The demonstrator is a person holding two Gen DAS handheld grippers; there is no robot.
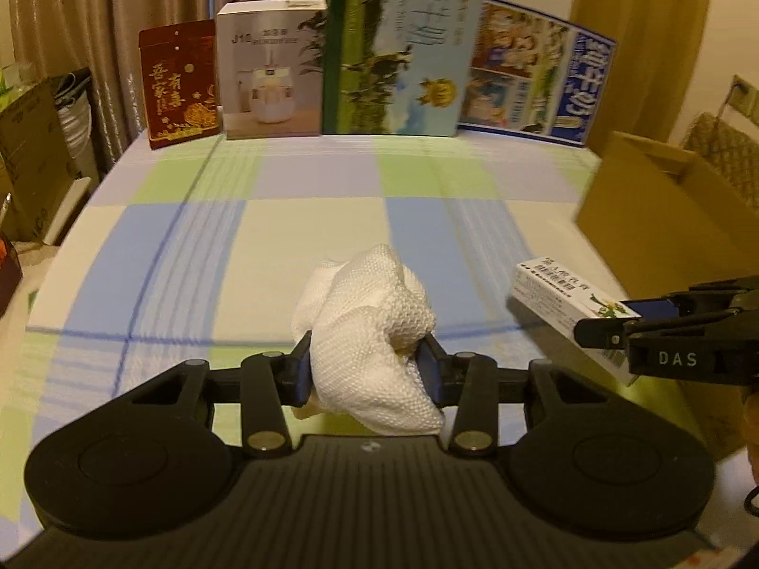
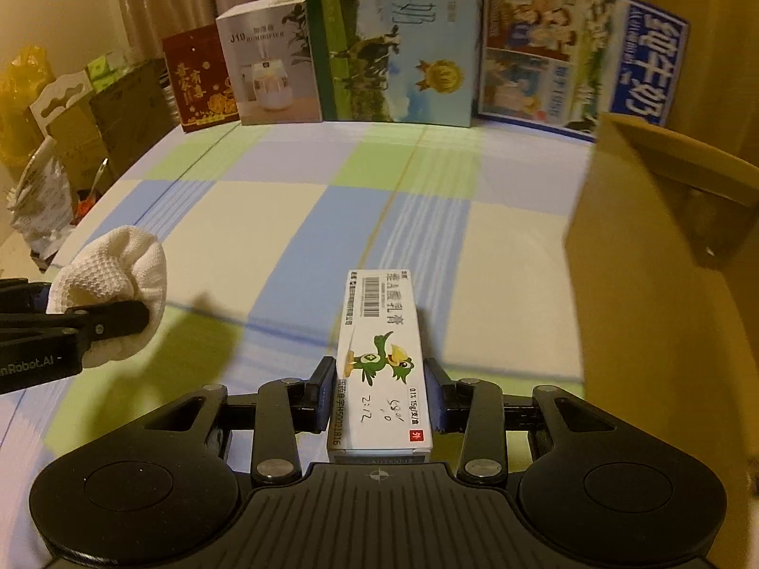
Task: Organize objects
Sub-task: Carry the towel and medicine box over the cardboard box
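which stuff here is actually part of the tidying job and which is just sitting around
In the job:
left gripper, shut on the white cloth
right gripper, shut on the ointment box
cardboard box, probably the bin

Just lying about:
red box
humidifier box
milk cartons

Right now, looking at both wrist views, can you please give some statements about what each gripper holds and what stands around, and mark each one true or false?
1. The left gripper is closed on a crumpled white woven cloth. True.
2. The right gripper is open and holds nothing. False: it grips a long white carton with a green bird picture.
3. A brown cardboard box stands at the right of the checked bedsheet. True.
4. The red box with gold lettering lies flat on the sheet's centre. False: it stands upright in the far row.
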